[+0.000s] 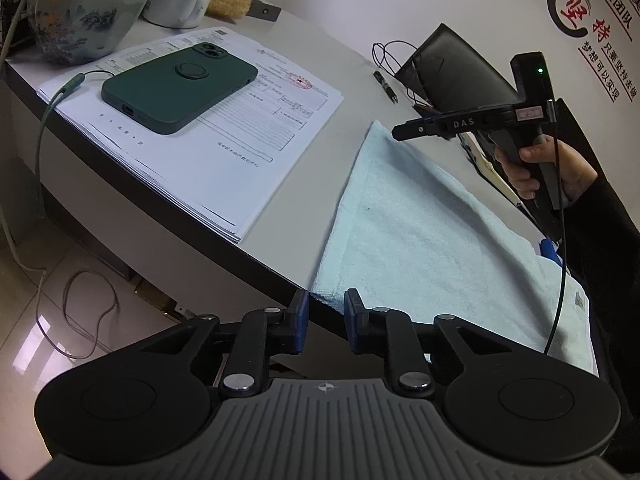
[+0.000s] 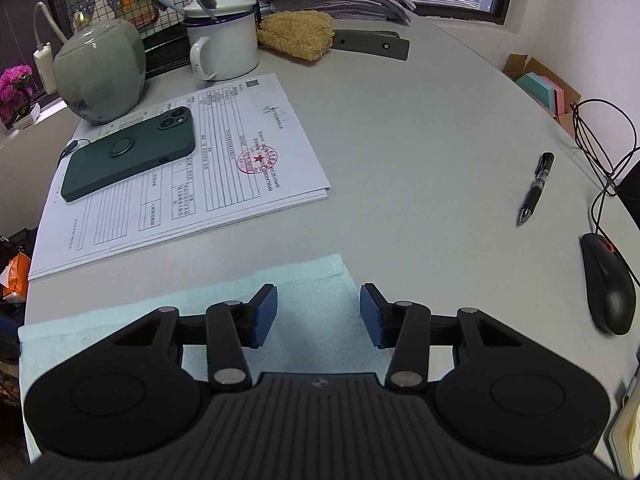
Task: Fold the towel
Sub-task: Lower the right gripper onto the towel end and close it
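A light blue towel (image 1: 420, 220) is spread flat along the near edge of the grey desk (image 2: 400, 140). Its near corner, at the desk edge, is clamped between the pads of the left gripper (image 1: 326, 320), which is tilted downward. The right gripper (image 2: 318, 312), carried by a hand (image 1: 532, 168), is held above the towel's far corner with its jaws apart, gripping nothing. At the far left corner a lidded ceramic jar (image 2: 100, 76) and a lidded enamel mug (image 2: 224, 40) are placed; their contents cannot be seen.

left cam: sitting low at desk (image 1: 280, 184) edge, looking down & across.
right cam: looking down at desk from close up.
both seeing: towel (image 1: 420, 232), papers (image 2: 224, 168), phone (image 2: 128, 154).
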Available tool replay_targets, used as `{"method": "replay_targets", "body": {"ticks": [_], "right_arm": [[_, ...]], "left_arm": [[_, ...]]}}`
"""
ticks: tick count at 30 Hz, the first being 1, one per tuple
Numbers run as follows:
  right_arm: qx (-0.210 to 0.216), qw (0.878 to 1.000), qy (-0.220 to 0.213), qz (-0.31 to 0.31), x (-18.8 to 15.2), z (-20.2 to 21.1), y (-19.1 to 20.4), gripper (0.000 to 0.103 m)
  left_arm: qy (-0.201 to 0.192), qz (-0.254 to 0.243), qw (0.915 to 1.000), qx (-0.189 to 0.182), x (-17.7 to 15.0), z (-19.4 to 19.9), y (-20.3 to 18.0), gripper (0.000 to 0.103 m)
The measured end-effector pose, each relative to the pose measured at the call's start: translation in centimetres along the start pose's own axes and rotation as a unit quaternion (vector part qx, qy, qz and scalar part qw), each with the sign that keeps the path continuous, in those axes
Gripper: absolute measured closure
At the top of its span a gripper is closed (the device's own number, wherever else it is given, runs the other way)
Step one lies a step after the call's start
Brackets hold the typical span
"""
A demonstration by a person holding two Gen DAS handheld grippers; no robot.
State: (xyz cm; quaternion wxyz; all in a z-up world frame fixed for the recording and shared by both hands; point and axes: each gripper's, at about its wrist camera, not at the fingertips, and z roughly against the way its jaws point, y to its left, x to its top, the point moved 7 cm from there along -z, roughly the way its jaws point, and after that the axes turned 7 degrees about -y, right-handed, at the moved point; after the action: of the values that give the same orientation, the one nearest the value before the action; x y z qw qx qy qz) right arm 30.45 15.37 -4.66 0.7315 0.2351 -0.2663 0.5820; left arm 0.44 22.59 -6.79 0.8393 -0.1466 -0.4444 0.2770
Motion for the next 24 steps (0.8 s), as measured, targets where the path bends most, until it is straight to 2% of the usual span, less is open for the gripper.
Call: {"method": "replay_targets", "body": {"ticks": [8,10,13,18,20,24], "right_arm": [[0.002,1.0,0.0,0.001,0.9,-2.1,-0.2,0.059],[0.01,1.0,0.001,-0.006,0.9,-2.2,-0.3,0.065],[0.015,1.0,0.001,-0.015,0.9,-2.2,-0.5,0.066],[0.022,0.999,-0.001,-0.025,0.8,-2.1,-0.5,0.085],[0.024,0.999,-0.001,-0.027,0.7,-2.1,-0.4,0.088],[0.023,0.999,-0.013,-0.029,0.8,-1.4,-0.3,0.089]], "left_arm": [[-0.002,-0.001,1.0,-0.008,0.2,0.2,-0.5,0.09],[-0.001,-0.002,0.9999,-0.011,0.1,0.2,-0.7,0.089],[-0.002,0.001,0.9999,-0.013,0.1,0.1,-0.8,0.089],[-0.003,0.005,0.9998,-0.017,0.0,-0.1,-0.9,0.089],[-0.008,0.004,0.9996,-0.026,0.0,0.0,-1.0,0.101],[-0.019,-0.007,0.9987,-0.046,0.3,0.4,-2.0,0.103]]}}
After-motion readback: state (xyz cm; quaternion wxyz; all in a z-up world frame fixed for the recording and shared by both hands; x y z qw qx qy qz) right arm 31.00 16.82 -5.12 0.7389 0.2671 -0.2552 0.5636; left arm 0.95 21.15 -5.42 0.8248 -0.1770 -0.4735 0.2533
